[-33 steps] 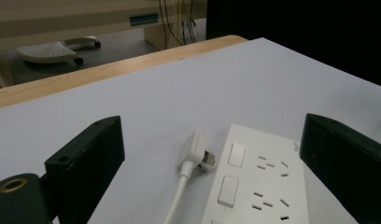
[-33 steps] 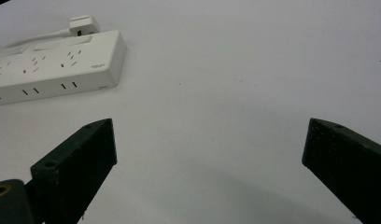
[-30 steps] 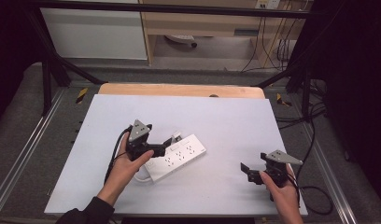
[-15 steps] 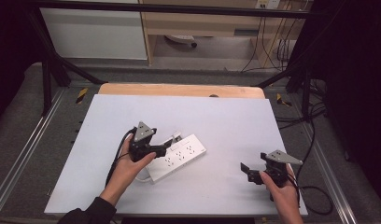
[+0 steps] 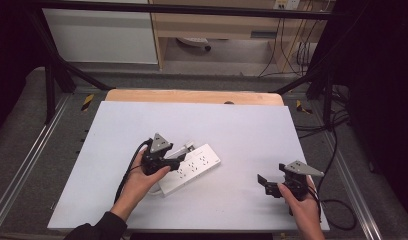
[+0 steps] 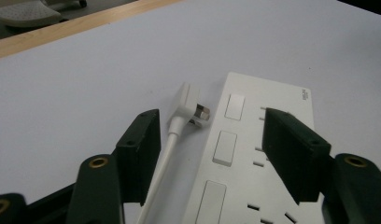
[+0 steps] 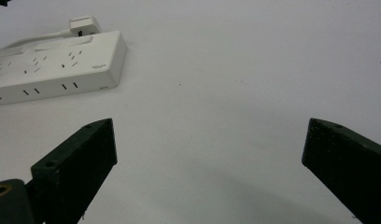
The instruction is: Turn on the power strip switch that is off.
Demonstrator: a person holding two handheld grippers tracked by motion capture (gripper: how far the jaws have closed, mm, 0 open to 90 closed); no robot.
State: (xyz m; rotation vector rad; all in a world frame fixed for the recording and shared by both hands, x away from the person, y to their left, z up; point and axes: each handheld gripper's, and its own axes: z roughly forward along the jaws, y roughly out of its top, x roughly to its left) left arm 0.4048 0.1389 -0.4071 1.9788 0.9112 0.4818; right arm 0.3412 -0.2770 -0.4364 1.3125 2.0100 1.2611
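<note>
The left gripper [image 6: 209,154], jaws just closing but apart, straddles the white plastic power strip [image 6: 254,168] and its white cord [image 6: 163,163] mid-table; the right gripper [image 7: 209,154] gapes near the table's [image 5: 242,125] front-right corner.

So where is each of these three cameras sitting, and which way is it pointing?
High view: above the person's side, looking forward and down on the white table; both forearms show, each hand with a hand-held gripper.
Left gripper view: rides the left hand-held gripper, looking along its black jaws, which have just been closing, at the white plastic power strip and white plug.
Right gripper view: rides the right hand-held gripper, jaws wide apart, facing bare table.
All three show the strip.
</note>
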